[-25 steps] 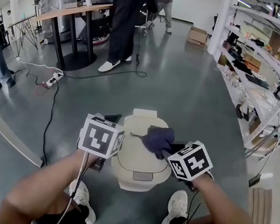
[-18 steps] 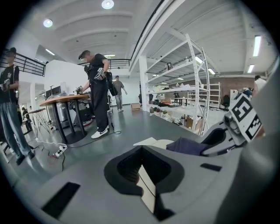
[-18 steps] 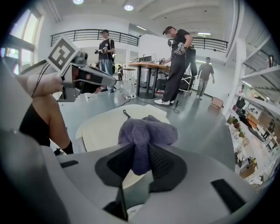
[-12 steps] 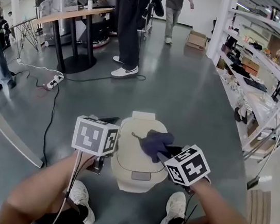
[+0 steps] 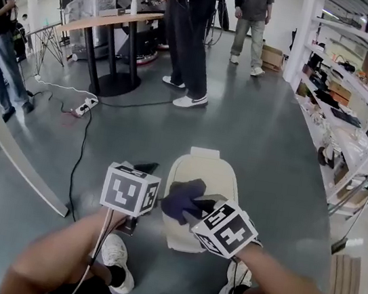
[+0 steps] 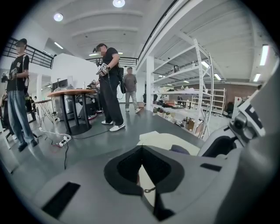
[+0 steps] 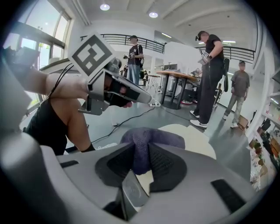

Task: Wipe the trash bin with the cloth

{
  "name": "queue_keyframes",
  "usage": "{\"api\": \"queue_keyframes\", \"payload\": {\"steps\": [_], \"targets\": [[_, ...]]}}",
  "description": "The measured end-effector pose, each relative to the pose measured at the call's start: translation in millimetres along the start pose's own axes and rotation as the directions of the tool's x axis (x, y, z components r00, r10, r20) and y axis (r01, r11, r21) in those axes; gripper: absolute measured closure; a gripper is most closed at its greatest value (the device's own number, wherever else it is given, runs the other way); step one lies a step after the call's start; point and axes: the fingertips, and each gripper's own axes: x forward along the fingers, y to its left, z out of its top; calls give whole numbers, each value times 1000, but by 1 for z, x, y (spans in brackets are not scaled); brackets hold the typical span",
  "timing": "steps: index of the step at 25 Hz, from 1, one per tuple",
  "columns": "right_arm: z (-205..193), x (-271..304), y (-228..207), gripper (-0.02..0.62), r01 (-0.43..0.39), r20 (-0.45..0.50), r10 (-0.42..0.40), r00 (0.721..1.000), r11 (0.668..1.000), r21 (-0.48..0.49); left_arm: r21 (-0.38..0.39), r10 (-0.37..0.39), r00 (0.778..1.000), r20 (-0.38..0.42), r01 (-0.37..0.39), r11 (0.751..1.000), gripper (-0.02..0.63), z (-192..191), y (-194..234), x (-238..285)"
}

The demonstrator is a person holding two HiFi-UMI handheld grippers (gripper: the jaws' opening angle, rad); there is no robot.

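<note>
On the grey concrete floor (image 5: 273,149), at six o'clock in the head view, stands the cream plastic trash bin with a rounded lid (image 5: 206,170). The right tongs (image 5: 193,208) are clamped tight on a dark purple cloth (image 5: 180,201). A fold of it is pinched between the pads, and the bunched rest sits on the lid toward its eight o'clock edge. The left tongs (image 5: 145,168) hang just beside the bin at its nine o'clock side, tips together, with nothing between them that we can make out.

To wipe well, we judge, we should press the cloth flat on the lid and draw it in long overlapping strokes toward twelve o'clock, then go down the sides. The left tongs could brace the bin so it does not slide.

We can read no brand or label on bin or cloth. The only print is the black-and-white square patterns on the marker cubes (image 5: 129,189), which carry no letters.
</note>
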Motion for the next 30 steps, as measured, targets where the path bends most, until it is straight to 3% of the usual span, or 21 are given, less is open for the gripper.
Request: {"api": "queue_keyframes", "payload": {"steps": [9,30], "targets": [[-16,23,18,503,8,-92,-8,996,1000,-7,9,5,1000,-24,-4,1000,606,-24,10,-17],[-56,-18,-9,502,84,-93,-75,993,992,94,62,-25,999,-38,28,998,606,-30,-15,-18]]}}
